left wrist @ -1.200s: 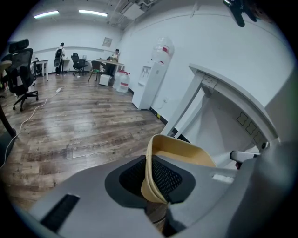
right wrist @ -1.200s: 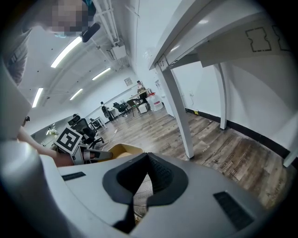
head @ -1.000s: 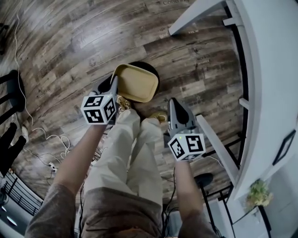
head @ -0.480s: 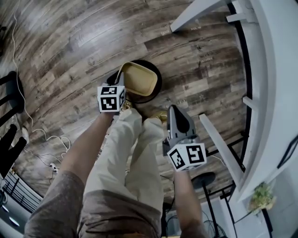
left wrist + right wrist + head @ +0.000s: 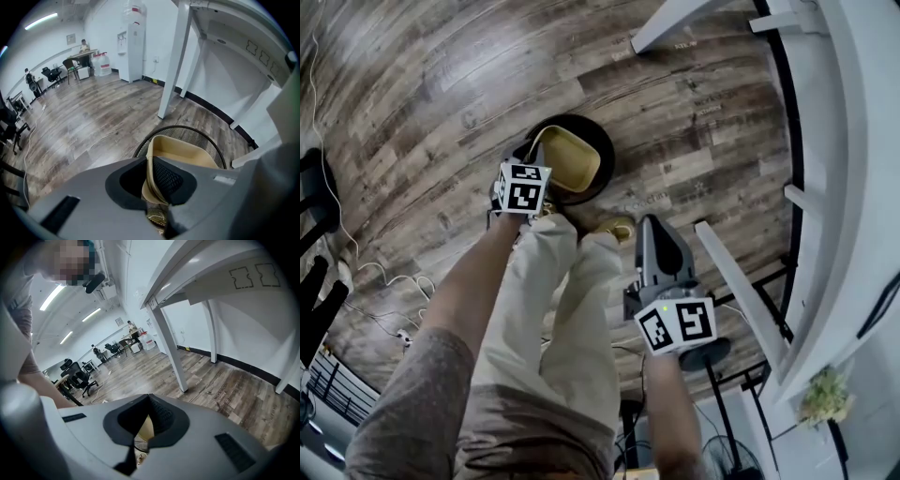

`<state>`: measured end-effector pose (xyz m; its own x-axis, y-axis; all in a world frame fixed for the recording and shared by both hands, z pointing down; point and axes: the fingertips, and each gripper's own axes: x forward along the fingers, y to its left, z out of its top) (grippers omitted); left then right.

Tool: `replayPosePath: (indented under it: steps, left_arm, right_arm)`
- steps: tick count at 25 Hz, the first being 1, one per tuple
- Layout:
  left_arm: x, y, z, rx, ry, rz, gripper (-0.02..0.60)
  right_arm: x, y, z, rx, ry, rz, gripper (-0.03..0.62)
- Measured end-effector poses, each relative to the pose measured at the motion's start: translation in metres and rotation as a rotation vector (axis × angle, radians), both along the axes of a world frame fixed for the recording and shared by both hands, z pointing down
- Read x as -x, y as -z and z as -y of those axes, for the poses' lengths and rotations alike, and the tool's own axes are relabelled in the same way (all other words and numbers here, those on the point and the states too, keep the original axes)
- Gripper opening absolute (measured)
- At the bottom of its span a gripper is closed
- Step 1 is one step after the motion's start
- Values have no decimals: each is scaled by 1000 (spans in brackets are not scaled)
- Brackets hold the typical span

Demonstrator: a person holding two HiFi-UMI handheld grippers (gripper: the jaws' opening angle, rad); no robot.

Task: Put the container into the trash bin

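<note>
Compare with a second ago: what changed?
The left hand-held gripper, still clamped on the container rim, lowered it to the mouth of the bin. Nothing was let go. The right hand-held gripper stayed put, shut and empty.

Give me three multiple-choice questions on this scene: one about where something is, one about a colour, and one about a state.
1. Where is the tan rectangular plastic container?
A. on a white table
B. on the floor by the chairs
C. at the mouth of the round wire-mesh trash bin

2. What colour is the bin?
A. white
B. black
C. red

3. The left gripper is:
A. shut on the container's rim
B. wide open and empty
C. shut on a cable

Answers:
1. C: the head view shows the container inside the bin's round outline.
2. B: its mesh and rim are black in both views.
3. A: the left gripper view shows the rim pinched between the fingers.
</note>
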<state>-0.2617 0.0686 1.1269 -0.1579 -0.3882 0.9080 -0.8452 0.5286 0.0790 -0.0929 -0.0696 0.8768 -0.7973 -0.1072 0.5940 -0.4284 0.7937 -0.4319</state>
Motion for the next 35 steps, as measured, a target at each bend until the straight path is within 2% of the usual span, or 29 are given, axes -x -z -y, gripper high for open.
replayPosePath:
  steps: [8, 18, 23, 26, 31, 35]
  left_arm:
    - [-13, -23, 5, 66, -67, -3, 32]
    - [-31, -28, 16, 69, -114, -56, 46]
    - [-43, -29, 18, 56, -122, -107, 83]
    - [-47, -29, 18, 57, -102, -133, 153]
    - [-43, -21, 17, 34, -89, -129, 215]
    - [-40, -2, 18, -4, -37, -151, 242]
  right_arm:
    - [2, -9, 6, 17, -31, -12, 0]
    - [9, -15, -6, 35, -6, -19, 0]
    - [10, -15, -8, 42, -5, -16, 0]
    - [9, -17, -7, 44, -9, -15, 0]
    - [6, -17, -12, 47, -4, -17, 0]
    - [5, -11, -15, 50, -4, -10, 0]
